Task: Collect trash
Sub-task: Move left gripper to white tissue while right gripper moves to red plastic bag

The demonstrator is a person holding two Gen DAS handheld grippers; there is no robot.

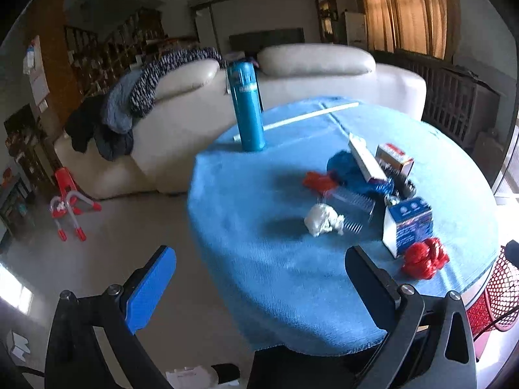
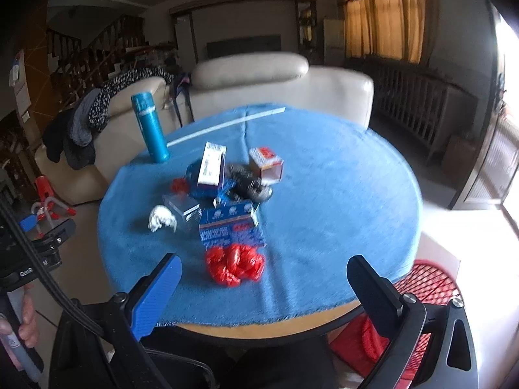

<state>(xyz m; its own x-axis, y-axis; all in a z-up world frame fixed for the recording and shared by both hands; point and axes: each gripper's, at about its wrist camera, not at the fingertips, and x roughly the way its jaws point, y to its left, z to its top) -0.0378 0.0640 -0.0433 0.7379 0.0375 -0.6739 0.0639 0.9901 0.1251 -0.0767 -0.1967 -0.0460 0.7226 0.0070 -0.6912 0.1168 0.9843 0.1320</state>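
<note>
Right now your right gripper (image 2: pixel 262 287) has its jaws spread wide and empty over the near edge of the round table (image 2: pixel 266 325); the crumpled red wrapper (image 2: pixel 235 264) lies just beyond them, on the blue cloth (image 2: pixel 340 194). Your left gripper (image 1: pixel 259 274), equally wide and empty, hangs off the table's left edge, with the white paper wad (image 1: pixel 322 219) ahead. Boxes (image 2: pixel 232 227) crowd the centre, long axes mixed. A teal bottle (image 2: pixel 150 127) stands upright at the far-left edge. A red mesh basket (image 2: pixel 428 283) sits below the near-right edge.
</note>
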